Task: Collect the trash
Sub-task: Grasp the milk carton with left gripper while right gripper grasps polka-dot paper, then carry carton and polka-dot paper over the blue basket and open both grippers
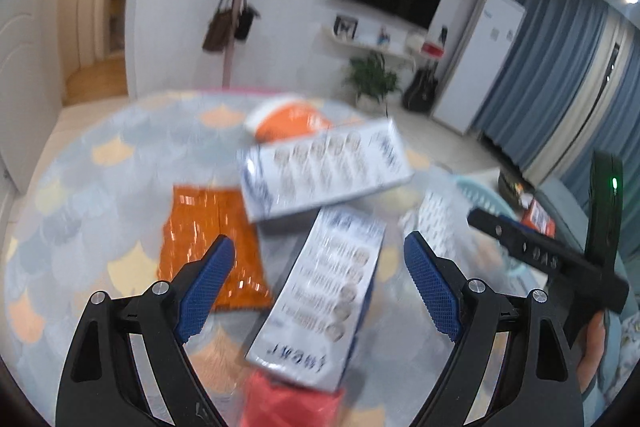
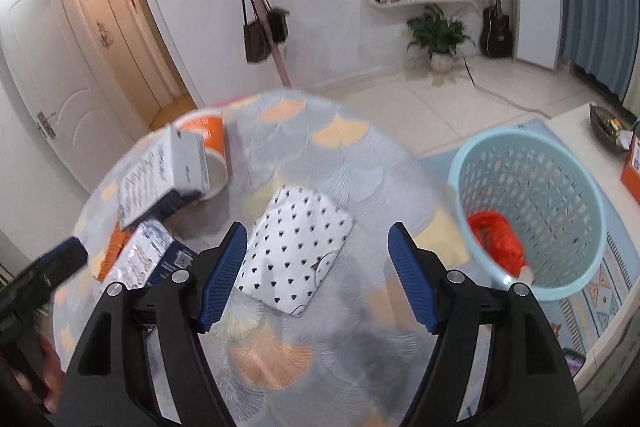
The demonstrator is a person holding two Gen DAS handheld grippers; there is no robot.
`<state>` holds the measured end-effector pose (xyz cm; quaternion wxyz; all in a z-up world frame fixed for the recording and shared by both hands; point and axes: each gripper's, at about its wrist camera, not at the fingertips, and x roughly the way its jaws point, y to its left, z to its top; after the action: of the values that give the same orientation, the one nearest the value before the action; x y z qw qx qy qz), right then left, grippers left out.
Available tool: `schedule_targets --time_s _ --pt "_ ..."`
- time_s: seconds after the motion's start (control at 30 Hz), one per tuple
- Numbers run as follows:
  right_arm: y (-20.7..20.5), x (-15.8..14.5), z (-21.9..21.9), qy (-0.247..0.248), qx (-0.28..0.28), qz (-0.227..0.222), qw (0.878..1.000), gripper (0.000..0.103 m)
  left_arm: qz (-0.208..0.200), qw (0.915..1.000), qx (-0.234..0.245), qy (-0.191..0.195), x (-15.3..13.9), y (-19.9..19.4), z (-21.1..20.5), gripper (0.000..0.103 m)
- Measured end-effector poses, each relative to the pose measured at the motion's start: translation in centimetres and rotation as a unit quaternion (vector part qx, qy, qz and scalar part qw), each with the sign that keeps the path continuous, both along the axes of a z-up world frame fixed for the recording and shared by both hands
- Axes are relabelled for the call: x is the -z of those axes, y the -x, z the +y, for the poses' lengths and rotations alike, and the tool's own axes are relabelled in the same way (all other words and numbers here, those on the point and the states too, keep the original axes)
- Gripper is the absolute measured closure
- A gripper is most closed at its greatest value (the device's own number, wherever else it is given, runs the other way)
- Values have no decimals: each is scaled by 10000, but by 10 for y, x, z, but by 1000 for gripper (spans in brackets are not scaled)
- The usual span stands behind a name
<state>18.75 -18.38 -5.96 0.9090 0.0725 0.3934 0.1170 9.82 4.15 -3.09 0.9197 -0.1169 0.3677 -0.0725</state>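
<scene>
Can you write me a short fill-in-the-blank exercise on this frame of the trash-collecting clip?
1. The light blue basket stands on the floor beside the table and already holds a crumpled ____ bag.
2. Ahead of the right gripper lies a white packet printed with small black ____.
3. The jaws of the left gripper stand ____, with nothing between the pads.
4. An orange and white paper ____ lies tipped on its side behind a box.

Missing words: red; hearts; open; cup

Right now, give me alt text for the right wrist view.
The open right hand-held gripper hovers over a white polka-dot packet on a patterned round table. A blue laundry-style basket holding red trash stands on the floor beside it.
</scene>
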Motion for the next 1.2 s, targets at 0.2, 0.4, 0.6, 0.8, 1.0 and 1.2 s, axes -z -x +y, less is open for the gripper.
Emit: schedule_targets --time_s 0.2,0.4,0.6,0.8,1.0,1.2 --pt "-14 22 18 -38 -41 442 9990 34 439 9982 355 -193 24 -4 -4 19" --pt "-16 31 30 175 -61 480 9987 34 671 9952 412 -587 37 -8 -19 20" --pt "-15 32 36 447 -64 454 9980 34 742 9933 372 -800 41 -10 -23 32" --pt "-14 32 42 695 -106 401 9967 53 663 9924 408 -950 38 -8 -34 43" --pt "-8 30 45 726 -235 323 9966 74 483 9923 508 -1022 31 -1 -42 47" --pt "-3 23 40 476 -286 111 9984 87 184 9949 605 -789 15 8 -42 47"
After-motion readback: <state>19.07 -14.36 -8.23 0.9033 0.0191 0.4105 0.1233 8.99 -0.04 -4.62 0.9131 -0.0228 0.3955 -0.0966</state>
